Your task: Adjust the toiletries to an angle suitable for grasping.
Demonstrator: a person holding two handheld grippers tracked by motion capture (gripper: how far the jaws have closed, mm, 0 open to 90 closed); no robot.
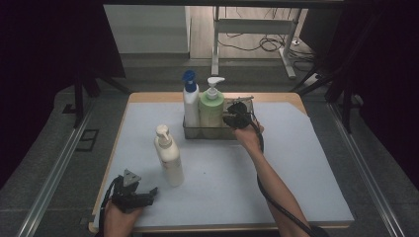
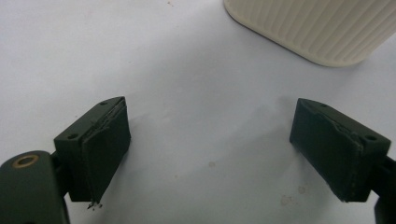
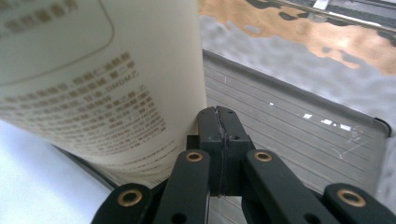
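1. White sheeting covers the table point(image 1: 296, 173); a clear basket point(image 1: 195, 132) at its far middle holds a blue-capped bottle point(image 1: 190, 101) and a green pump bottle point(image 1: 211, 106).
2. Right gripper point(image 1: 236, 117), jaws pressed together on nothing, sits inside the basket just beside the green bottle.
3. Its own view shows that bottle's printed label point(image 3: 93, 79) and the basket's ribbed wall point(image 3: 289, 130).
4. Left gripper point(image 1: 148, 193) rests wide apart near a ribbed cream pump bottle point(image 1: 168, 157) standing alone.

Ribbed cream plastic bottle point(image 2: 322, 28); matt black fingers point(image 2: 105, 149); clear glossy basket point(image 3: 299, 135)
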